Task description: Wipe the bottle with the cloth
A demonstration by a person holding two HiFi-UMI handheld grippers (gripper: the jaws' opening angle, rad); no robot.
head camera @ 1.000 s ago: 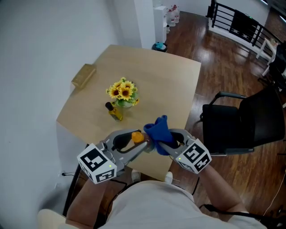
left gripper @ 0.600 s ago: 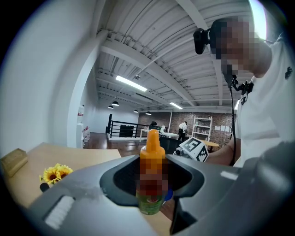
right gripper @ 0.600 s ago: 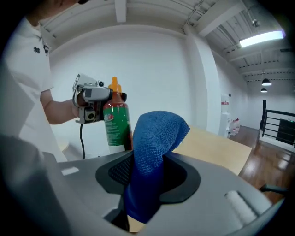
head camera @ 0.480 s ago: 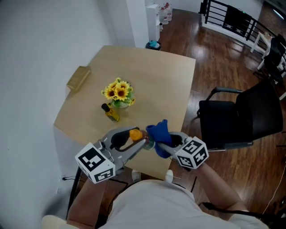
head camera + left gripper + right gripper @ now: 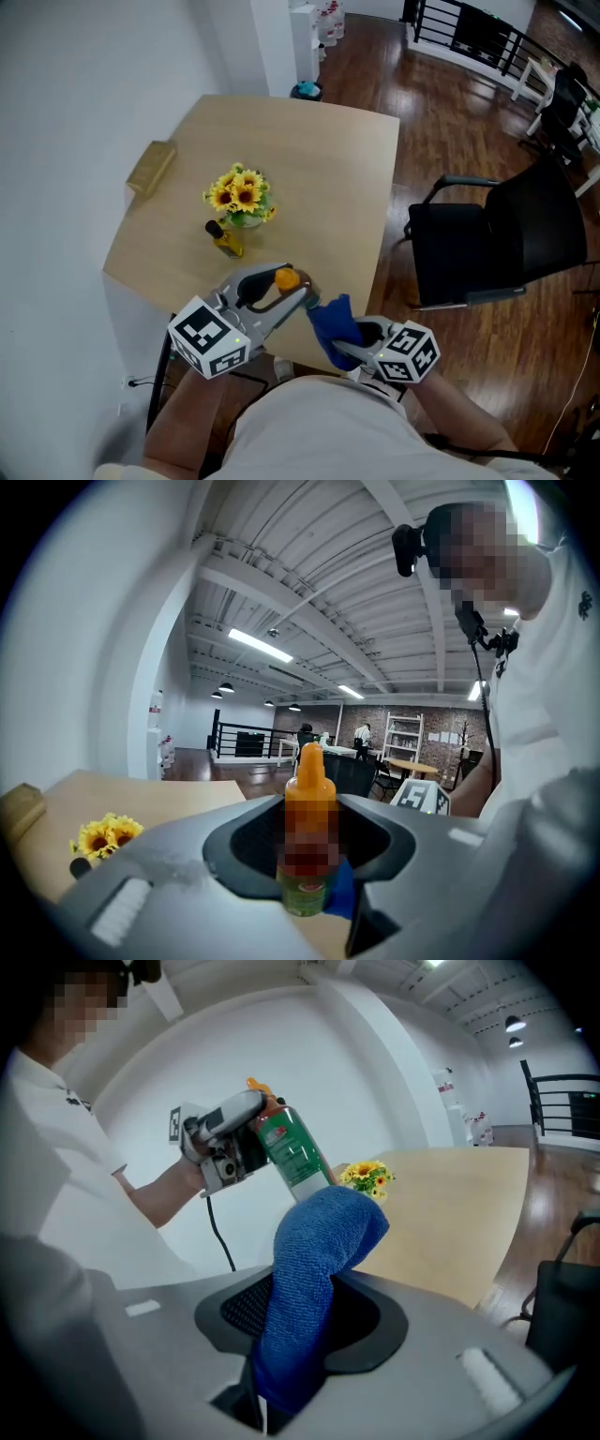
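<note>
My left gripper [image 5: 298,292] is shut on a green bottle [image 5: 292,1155] with an orange cap [image 5: 286,278]; the bottle [image 5: 307,841] stands upright between its jaws in the left gripper view. My right gripper [image 5: 349,342] is shut on a blue cloth [image 5: 330,323], which sticks up out of its jaws [image 5: 317,1269]. Both are held above the near edge of the table [image 5: 319,169], in front of my body. The cloth's tip sits just below the bottle's lower end; whether they touch I cannot tell.
On the table stand a pot of sunflowers [image 5: 240,195], a small dark-capped oil bottle [image 5: 223,240] and a tan box [image 5: 151,166] near the wall edge. A black chair [image 5: 497,239] stands right of the table. Railings [image 5: 469,33] lie far back.
My right gripper has drawn back toward my body and downward, taking the cloth off the bottle's side to below it. The left gripper holds the bottle in about the same place.
</note>
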